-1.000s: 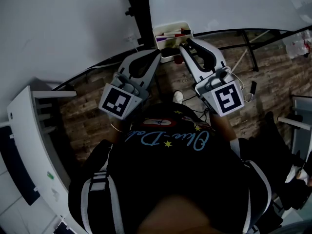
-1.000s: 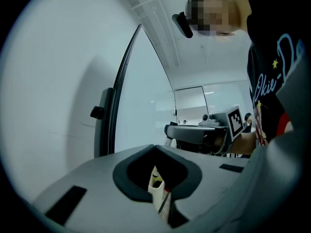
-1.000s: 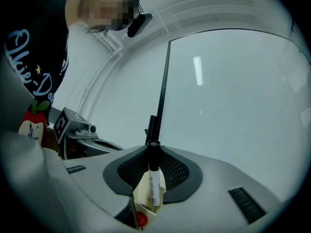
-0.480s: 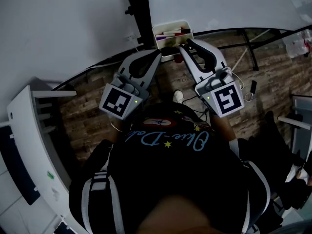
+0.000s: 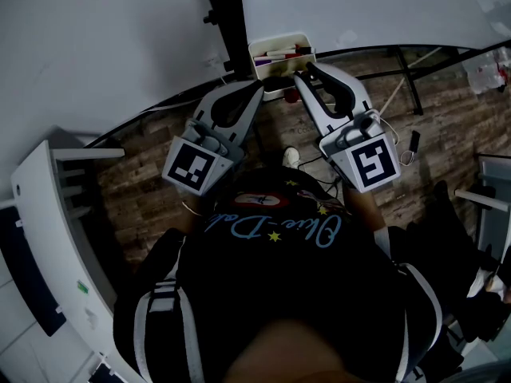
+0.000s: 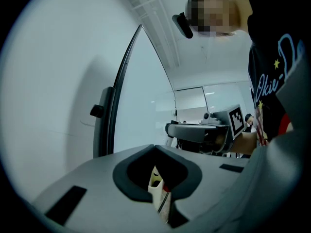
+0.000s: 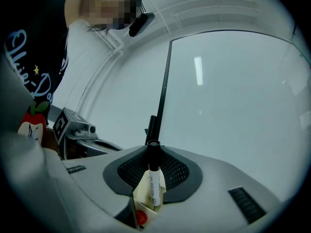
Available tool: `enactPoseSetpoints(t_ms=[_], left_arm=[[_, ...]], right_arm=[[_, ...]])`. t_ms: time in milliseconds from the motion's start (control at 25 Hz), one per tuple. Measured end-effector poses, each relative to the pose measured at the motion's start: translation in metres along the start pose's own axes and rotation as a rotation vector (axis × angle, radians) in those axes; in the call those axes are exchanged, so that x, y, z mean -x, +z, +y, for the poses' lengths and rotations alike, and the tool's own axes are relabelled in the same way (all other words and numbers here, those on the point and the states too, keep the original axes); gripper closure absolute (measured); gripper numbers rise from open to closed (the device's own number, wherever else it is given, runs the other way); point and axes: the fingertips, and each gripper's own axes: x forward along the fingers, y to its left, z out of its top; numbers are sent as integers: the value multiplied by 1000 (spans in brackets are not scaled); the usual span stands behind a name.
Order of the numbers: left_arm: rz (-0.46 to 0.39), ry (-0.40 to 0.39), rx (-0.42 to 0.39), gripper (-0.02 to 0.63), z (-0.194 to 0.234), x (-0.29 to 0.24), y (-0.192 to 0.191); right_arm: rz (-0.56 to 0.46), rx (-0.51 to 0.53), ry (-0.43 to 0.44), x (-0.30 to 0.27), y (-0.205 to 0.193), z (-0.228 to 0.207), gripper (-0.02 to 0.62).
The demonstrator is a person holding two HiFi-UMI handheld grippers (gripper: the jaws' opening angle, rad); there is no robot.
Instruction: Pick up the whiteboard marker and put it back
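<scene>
No worktop is in view, so positions refer to the whiteboard (image 5: 375, 6). The tray (image 5: 281, 38) hangs at the board's lower edge, close to its lower left corner and beside the black post (image 5: 231, 22). Both grippers point at this tray. The left gripper (image 5: 257, 90) has its jaws together on nothing; in its own view only the tray shows through the gap between them. It sits just beside the right gripper (image 5: 303, 74), so a sideways correction may knock the two together. The right gripper has its jaws clamped on the whiteboard marker (image 7: 155, 186). The marker stands upright between the pads (image 7: 177, 171), black cap up, gripped near the cap with the white barrel hanging below. Its lower end overlaps the tray in the right gripper view; you cannot tell whether it is already inside. Expect three likely faults. Release too early, and the marker may fall to the floor. Lower it off line, and the barrel may catch the tray rim and tilt in the grip. Markers already in the tray (image 5: 279, 55) may block the barrel.
</scene>
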Motion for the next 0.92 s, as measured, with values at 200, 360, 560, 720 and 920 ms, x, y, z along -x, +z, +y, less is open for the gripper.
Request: enactPoseSetpoints(t_ms=[200, 360, 560, 720, 920], left_arm=[[1, 1, 1, 606, 1, -1, 0], [1, 2, 3, 606, 1, -1, -1], [0, 0, 6, 606, 3, -2, -2], [-2, 0, 5, 606, 3, -2, -1], [1, 3, 6, 606, 4, -1, 0]], right_arm=[[-1, -6, -2, -1, -1, -1, 517], [-2, -6, -7, -2, -2, -2, 517], [6, -6, -9, -4, -5, -2, 517], [10, -6, -8, -4, -5, -2, 517], [14, -8, -5, -6, -5, -1, 517]])
